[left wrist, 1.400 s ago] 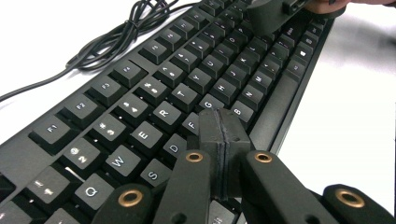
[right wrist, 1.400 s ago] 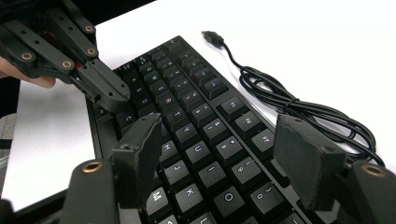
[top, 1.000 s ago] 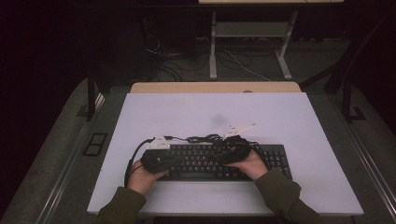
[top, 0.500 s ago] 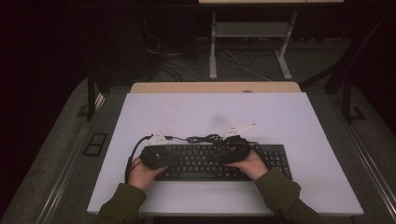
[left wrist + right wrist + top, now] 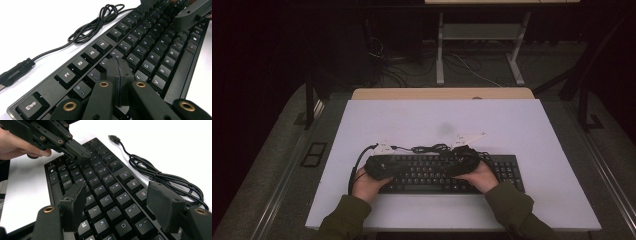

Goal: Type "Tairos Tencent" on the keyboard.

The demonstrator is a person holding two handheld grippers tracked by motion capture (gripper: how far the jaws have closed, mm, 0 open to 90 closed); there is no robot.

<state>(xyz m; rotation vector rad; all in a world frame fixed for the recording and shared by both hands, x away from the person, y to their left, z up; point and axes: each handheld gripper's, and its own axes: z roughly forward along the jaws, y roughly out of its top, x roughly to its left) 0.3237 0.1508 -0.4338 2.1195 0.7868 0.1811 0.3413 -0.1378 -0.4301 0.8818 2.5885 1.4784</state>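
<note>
- A black keyboard (image 5: 447, 172) lies flat on the white tabletop (image 5: 512, 125), right under both grippers.
- The left gripper (image 5: 117, 72) has its fingers (image 5: 111, 71) pressed tight together. They hold nothing.
- The tips of these closed fingers sit just above the keys near the number row, on the left part of the keyboard. It is hard to tell if they touch a key.
- The right gripper (image 5: 120, 205) has its fingers (image 5: 75, 202) partly open, with a gap between them. Nothing is held in the gap.
- Keys from the middle of the keyboard show under and between these open fingers.
- The keyboard's black cable (image 5: 160, 176) lies in a loose bundle on the tabletop, beyond the fingers of both grippers and just past the back edge of the keyboard.
- Its plug (image 5: 15, 71) rests on the tabletop.
</note>
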